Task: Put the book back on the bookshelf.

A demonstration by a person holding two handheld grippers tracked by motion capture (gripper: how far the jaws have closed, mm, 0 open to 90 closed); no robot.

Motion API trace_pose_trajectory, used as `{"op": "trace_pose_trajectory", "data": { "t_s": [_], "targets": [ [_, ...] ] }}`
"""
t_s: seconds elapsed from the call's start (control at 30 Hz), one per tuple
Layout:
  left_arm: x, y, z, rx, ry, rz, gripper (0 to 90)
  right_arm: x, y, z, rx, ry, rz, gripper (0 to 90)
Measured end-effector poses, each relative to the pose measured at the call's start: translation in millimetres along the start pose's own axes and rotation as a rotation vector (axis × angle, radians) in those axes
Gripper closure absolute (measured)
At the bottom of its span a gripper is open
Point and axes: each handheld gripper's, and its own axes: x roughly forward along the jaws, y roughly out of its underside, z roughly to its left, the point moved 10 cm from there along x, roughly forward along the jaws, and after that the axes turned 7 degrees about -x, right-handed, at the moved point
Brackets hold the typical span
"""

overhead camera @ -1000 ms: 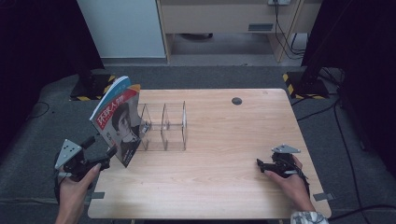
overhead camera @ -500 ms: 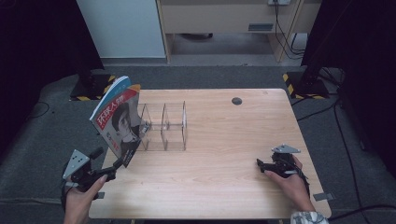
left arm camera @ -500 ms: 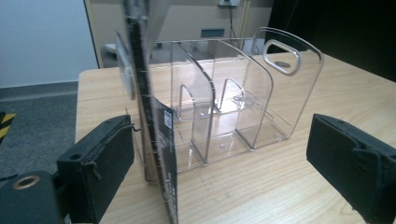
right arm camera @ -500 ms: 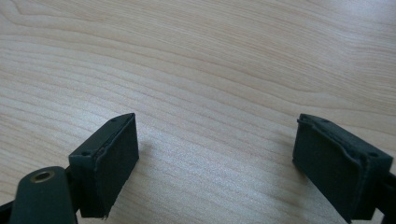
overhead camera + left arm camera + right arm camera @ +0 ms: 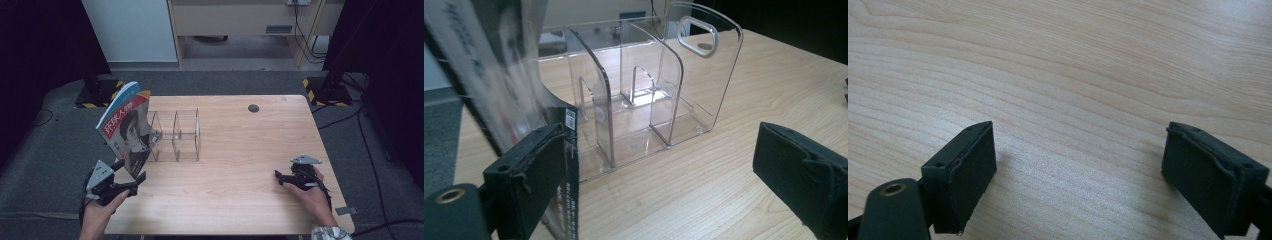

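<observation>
A magazine (image 5: 126,125) with a portrait cover stands tilted in the left end of a clear acrylic file rack (image 5: 175,135). My left gripper (image 5: 131,171) is open at the magazine's lower front corner, near the table's front left edge. In the left gripper view the magazine (image 5: 489,75) rises just beside the left jaw, its barcode corner against the pad, and the left gripper (image 5: 669,175) has only table between its jaws. The rack's (image 5: 649,90) dividers stand ahead. My right gripper (image 5: 279,177) rests open at the front right; the right gripper (image 5: 1078,170) frames bare wood.
The wooden table (image 5: 240,150) has a round black grommet (image 5: 253,108) at its back. Beyond it stand a white cabinet (image 5: 130,30) and a wooden desk, with cables and yellow-black taped stand feet (image 5: 325,90) on the grey floor.
My left gripper has drawn back toward the table's near edge and a little to the right. The magazine stays leaning in the rack. The right gripper has not moved.
</observation>
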Motion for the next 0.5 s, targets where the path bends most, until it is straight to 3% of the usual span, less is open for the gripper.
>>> {"op": "trace_pose_trajectory", "data": {
  "t_s": [0.17,0.5],
  "targets": [
    [11.8,0.0,-8.3,-0.007,0.019,0.018,6.4,-0.1,0.0,0.6,-0.001,-0.002,0.0,14.4],
    [46.5,-4.4,-38.2,0.04,0.069,0.065,5.9,-0.3,0.3,1.0,-0.008,-0.006,0.0,14.1]
  ]
}}
